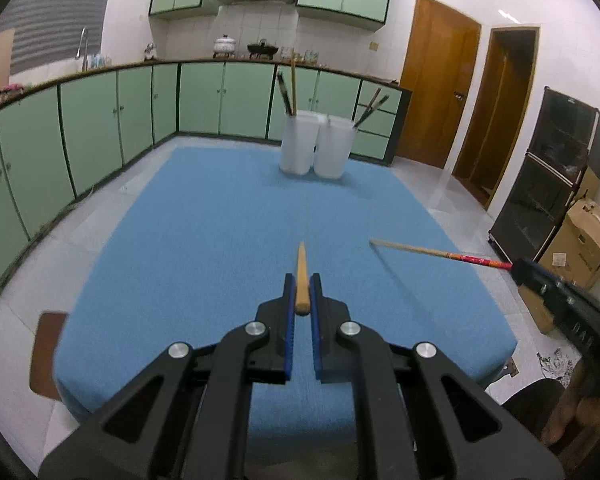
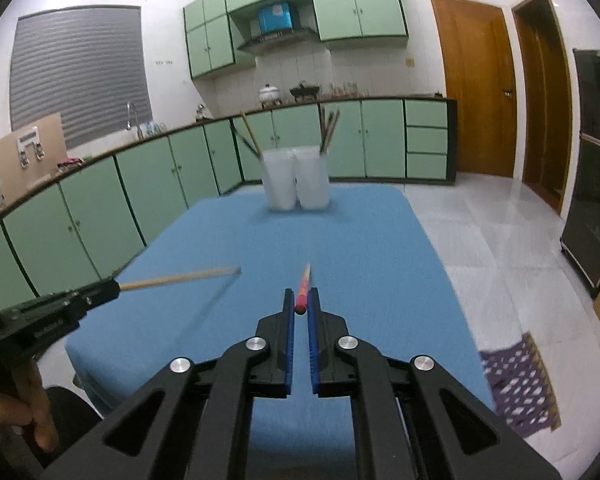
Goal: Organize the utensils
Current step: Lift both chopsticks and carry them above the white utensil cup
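Left gripper [image 1: 303, 292]: pinched plain wooden chopstick [image 1: 301, 276] at its thick end.
Right gripper [image 2: 301, 304]: pinched red-handled chopstick [image 2: 303, 290] likewise.
Handling: judged light, stiff, smooth; liable to pivot.

Plain tan wooden chopstick [image 1: 301, 280], uniform in colour, between royal-blue ribbed pads [image 1: 289, 320] on the matte black left gripper [image 1: 303, 284]. Second chopstick [image 2: 303, 291]: red butt end with small yellow and blue markings, pale wood toward the tip, between like blue pads on the black right gripper [image 2: 301, 298]. Flat sky-blue tablecloth [image 1: 204, 240], unpatterned. Two translucent milky-white plastic holder cups [image 1: 316, 146], containing dark brown and tan sticks. Mint-green cabinet doors [image 1: 92, 120] with dark green edging. White tiled wall; orange-brown wooden doors [image 2: 476, 96]; grey slatted window blind [image 2: 80, 72]; purple-and-white diamond-patterned floor mat [image 2: 520, 384].
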`<act>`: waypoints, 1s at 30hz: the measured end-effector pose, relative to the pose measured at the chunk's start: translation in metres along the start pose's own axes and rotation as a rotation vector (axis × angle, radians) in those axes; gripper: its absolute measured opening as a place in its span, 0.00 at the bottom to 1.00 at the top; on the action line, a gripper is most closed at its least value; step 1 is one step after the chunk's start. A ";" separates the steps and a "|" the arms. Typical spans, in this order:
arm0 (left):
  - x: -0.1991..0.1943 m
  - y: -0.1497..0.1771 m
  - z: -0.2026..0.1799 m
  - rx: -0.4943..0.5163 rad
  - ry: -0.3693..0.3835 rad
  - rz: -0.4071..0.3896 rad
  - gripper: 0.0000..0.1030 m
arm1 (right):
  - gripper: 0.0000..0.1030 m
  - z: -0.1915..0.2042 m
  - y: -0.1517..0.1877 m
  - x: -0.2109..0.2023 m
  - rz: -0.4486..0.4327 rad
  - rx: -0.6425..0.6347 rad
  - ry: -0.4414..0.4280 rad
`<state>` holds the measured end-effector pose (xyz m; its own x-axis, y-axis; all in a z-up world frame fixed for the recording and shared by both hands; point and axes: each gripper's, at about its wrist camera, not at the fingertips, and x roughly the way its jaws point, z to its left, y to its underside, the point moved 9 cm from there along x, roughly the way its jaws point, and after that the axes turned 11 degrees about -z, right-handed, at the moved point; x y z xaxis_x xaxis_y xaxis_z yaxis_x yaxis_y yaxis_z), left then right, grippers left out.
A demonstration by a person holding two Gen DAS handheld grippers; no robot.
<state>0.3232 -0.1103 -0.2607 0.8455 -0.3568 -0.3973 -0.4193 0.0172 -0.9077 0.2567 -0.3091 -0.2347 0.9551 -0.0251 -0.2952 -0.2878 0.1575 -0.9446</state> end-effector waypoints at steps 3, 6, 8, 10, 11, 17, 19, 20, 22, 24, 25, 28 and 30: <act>-0.006 -0.020 -0.001 0.018 0.012 -0.022 0.06 | 0.06 0.006 -0.025 -0.002 -0.019 -0.024 -0.020; -0.008 -0.041 0.001 0.028 0.022 -0.040 0.06 | 0.06 0.010 -0.047 0.004 -0.007 -0.047 -0.042; -0.008 -0.054 0.001 0.039 0.026 -0.048 0.06 | 0.06 0.012 -0.060 0.012 0.011 -0.068 -0.052; -0.005 -0.065 0.000 0.056 0.033 -0.048 0.06 | 0.06 0.015 -0.069 0.022 0.031 -0.096 -0.058; -0.003 -0.069 0.000 0.058 0.040 -0.044 0.06 | 0.06 0.016 -0.072 0.027 0.042 -0.109 -0.063; 0.021 -0.091 -0.005 0.077 0.076 -0.006 0.06 | 0.05 0.022 -0.099 0.061 0.117 -0.154 -0.098; 0.030 -0.098 -0.006 0.066 0.095 0.009 0.06 | 0.05 0.024 -0.107 0.072 0.147 -0.159 -0.114; 0.034 -0.103 -0.007 0.065 0.103 0.012 0.06 | 0.05 0.026 -0.112 0.077 0.155 -0.165 -0.120; 0.040 -0.113 -0.009 0.083 0.108 0.004 0.06 | 0.05 0.027 -0.119 0.084 0.169 -0.177 -0.127; 0.047 -0.125 -0.012 0.096 0.120 -0.003 0.06 | 0.05 0.028 -0.129 0.091 0.185 -0.173 -0.138; 0.049 -0.130 -0.014 0.100 0.123 -0.006 0.06 | 0.05 0.029 -0.134 0.095 0.191 -0.172 -0.143; 0.056 -0.148 -0.020 0.117 0.133 -0.026 0.06 | 0.05 0.032 -0.150 0.103 0.188 -0.190 -0.148; 0.062 -0.159 -0.023 0.122 0.141 -0.037 0.06 | 0.05 0.036 -0.164 0.108 0.183 -0.206 -0.149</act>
<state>0.4348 -0.1566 -0.1374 0.8014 -0.4862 -0.3484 -0.3383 0.1118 -0.9344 0.4098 -0.3022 -0.1065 0.8816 0.1330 -0.4529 -0.4493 -0.0576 -0.8915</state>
